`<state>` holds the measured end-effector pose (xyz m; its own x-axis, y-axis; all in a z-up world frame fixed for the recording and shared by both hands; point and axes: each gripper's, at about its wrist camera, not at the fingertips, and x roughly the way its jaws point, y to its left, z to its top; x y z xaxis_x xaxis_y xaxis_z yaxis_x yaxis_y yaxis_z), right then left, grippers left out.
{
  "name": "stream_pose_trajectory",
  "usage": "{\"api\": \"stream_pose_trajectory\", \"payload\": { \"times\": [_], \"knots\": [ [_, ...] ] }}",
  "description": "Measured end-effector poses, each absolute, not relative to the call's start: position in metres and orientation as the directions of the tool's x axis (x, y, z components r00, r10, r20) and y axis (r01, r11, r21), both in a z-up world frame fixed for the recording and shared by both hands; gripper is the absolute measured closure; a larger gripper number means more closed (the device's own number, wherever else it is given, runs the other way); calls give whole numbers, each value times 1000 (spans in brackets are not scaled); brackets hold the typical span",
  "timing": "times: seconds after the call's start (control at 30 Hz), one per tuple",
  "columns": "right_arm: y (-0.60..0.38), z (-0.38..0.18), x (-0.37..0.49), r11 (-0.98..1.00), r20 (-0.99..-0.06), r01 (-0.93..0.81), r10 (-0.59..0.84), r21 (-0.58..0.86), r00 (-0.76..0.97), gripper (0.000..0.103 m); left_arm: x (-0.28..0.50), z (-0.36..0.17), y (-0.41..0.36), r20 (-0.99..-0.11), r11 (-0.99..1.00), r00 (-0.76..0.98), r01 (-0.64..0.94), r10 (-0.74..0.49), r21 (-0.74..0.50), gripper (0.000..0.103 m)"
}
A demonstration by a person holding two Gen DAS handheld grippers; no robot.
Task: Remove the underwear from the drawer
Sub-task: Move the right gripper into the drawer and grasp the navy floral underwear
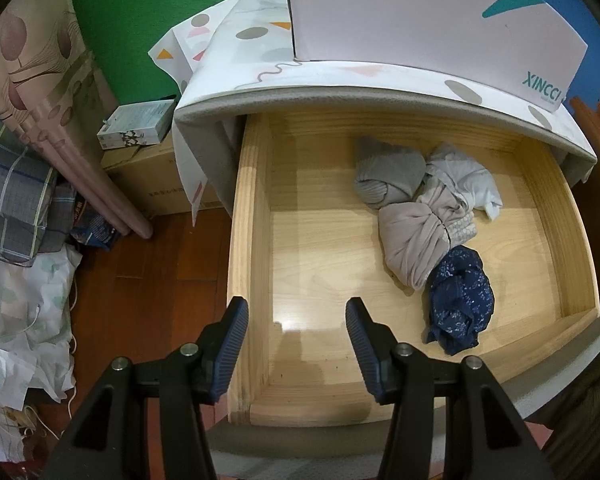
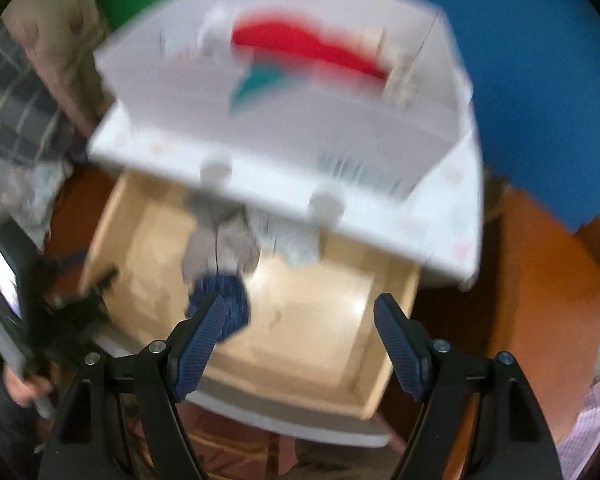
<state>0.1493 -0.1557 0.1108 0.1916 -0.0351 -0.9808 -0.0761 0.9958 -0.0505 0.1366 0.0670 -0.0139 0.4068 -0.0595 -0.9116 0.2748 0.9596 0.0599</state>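
Underwear is lying bundled in the pulled-out wooden drawer [image 1: 540, 216]: a grey piece [image 1: 388, 178], a white piece [image 1: 466, 180], a beige piece [image 1: 414, 248] and a navy patterned piece [image 1: 460, 300]. Left gripper [image 1: 296, 320] is hovering with jaws apart, gripping nothing. Right gripper [image 2: 300, 312] is standing spread above the drawer, likewise empty, in a blurred view.

Bedroom in a home: open pale wooden drawer [image 1: 252, 216] holding crumpled grey, beige and navy underwear [image 1: 424, 220], under a cabinet top with a white geometric-print cloth [image 1: 236, 48]. Reddish-brown wood plank floor [image 1: 152, 280], pink patterned curtain [image 1: 40, 80], folded plaid bedding [image 1: 12, 196], brown cardboard box [image 1: 148, 184], green painted wall [image 1: 140, 12].
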Motion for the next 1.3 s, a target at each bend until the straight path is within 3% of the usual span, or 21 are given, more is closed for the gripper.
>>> {"api": "stream_pose_trajectory", "payload": {
  "times": [0.23, 0.37, 1.3],
  "knots": [
    [-123, 4, 129, 997, -999, -71, 36, 34, 21, 29, 137, -15, 67, -913, 959, 403, 276, -59, 60, 51],
    [-104, -22, 133, 997, -999, -57, 54, 54, 1, 29, 138, -15, 68, -914, 960, 401, 275, -58, 60, 51],
    [-55, -94, 166, 981, -980, -177, -114, -85, -166, 30, 139, -18, 68, -919, 961, 390, 269, -49, 63, 51]
  ]
}}
